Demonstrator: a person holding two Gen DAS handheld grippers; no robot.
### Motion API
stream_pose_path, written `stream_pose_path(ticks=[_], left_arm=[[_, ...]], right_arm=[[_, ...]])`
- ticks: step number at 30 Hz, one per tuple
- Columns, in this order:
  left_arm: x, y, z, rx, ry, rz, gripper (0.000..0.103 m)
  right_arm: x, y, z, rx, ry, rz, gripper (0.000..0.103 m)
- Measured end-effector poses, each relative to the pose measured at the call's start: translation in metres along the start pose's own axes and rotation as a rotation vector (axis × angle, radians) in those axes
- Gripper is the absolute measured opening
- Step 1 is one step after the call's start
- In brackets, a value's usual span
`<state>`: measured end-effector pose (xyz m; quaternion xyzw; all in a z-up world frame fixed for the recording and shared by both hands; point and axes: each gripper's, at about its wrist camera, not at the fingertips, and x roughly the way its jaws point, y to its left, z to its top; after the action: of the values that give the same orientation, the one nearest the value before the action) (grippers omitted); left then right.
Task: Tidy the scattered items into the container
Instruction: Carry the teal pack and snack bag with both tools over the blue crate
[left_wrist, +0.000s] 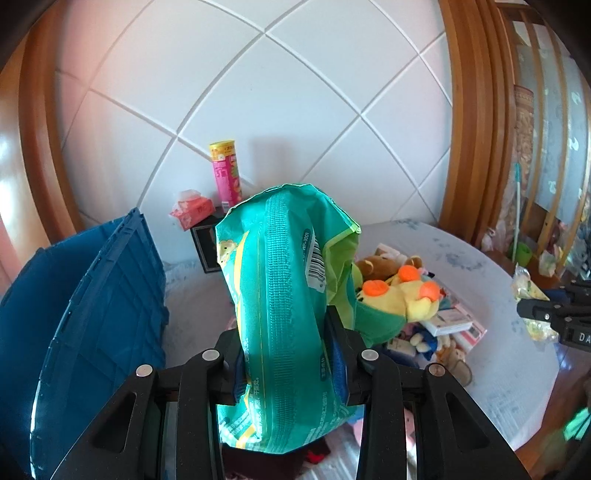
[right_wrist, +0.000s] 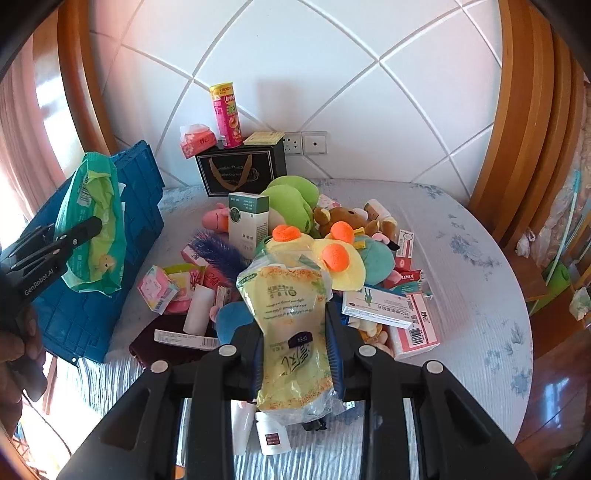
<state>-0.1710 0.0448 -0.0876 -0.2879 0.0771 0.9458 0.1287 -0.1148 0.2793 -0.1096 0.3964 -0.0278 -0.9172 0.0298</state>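
Note:
My left gripper (left_wrist: 291, 350) is shut on a teal-green soft pack (left_wrist: 280, 288), held up in the air; the right wrist view shows the same pack (right_wrist: 94, 225) hanging over the blue crate (right_wrist: 110, 295) at the left. My right gripper (right_wrist: 295, 347) is shut on a yellow clear-plastic pouch (right_wrist: 291, 321), lifted above the pile. The pile of scattered items (right_wrist: 295, 243) lies on the bed: plush toys with orange spots (right_wrist: 334, 254), a green plush (right_wrist: 291, 201), medicine boxes (right_wrist: 380, 306), pink packets (right_wrist: 160, 288). In the left wrist view the blue crate (left_wrist: 85, 306) stands at the left.
A black gift box (right_wrist: 240, 170) by the headboard carries a pink chip can (right_wrist: 226, 114) and a tissue pack (right_wrist: 197, 140). The bed's rounded edge (right_wrist: 517, 332) falls off to a wooden floor at right. A hand (right_wrist: 14, 354) holds the left gripper's handle.

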Motion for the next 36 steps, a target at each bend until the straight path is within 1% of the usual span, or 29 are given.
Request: stream_pose_path(ticks=[5, 10, 12, 17, 20, 24, 27, 32, 36], left_arm=[[-0.020, -0.011, 0.010, 0.013, -0.009, 0.016, 0.034], [-0.038, -0.016, 0.015, 0.020, -0.026, 0.055, 0.034], [-0.043, -0.015, 0.016, 0.017, -0.020, 0.068, 0.034], [-0.058, -0.009, 0.020, 0.013, -0.026, 0.085, 0.034], [-0.069, 0.002, 0.025, -0.006, -0.053, 0.091, 0.034], [-0.081, 0.026, 0.030, -0.026, -0.084, 0.096, 0.034], [-0.088, 0.051, 0.031, -0.029, -0.092, 0.104, 0.034], [-0.098, 0.108, 0.033, -0.059, -0.094, 0.128, 0.034], [-0.105, 0.157, 0.030, -0.083, -0.100, 0.153, 0.034]], right_arm=[[-0.017, -0.008, -0.001, 0.027, -0.024, 0.027, 0.027], [-0.027, -0.012, 0.001, 0.028, -0.047, 0.059, 0.027], [-0.028, -0.011, 0.003, 0.024, -0.053, 0.070, 0.027], [-0.032, 0.001, 0.013, -0.002, -0.072, 0.090, 0.027], [-0.035, 0.016, 0.023, -0.031, -0.085, 0.097, 0.027], [-0.036, 0.042, 0.038, -0.066, -0.098, 0.104, 0.027], [-0.035, 0.069, 0.049, -0.089, -0.112, 0.114, 0.027], [-0.027, 0.123, 0.063, -0.122, -0.121, 0.143, 0.027], [-0.019, 0.174, 0.077, -0.170, -0.130, 0.169, 0.027]])
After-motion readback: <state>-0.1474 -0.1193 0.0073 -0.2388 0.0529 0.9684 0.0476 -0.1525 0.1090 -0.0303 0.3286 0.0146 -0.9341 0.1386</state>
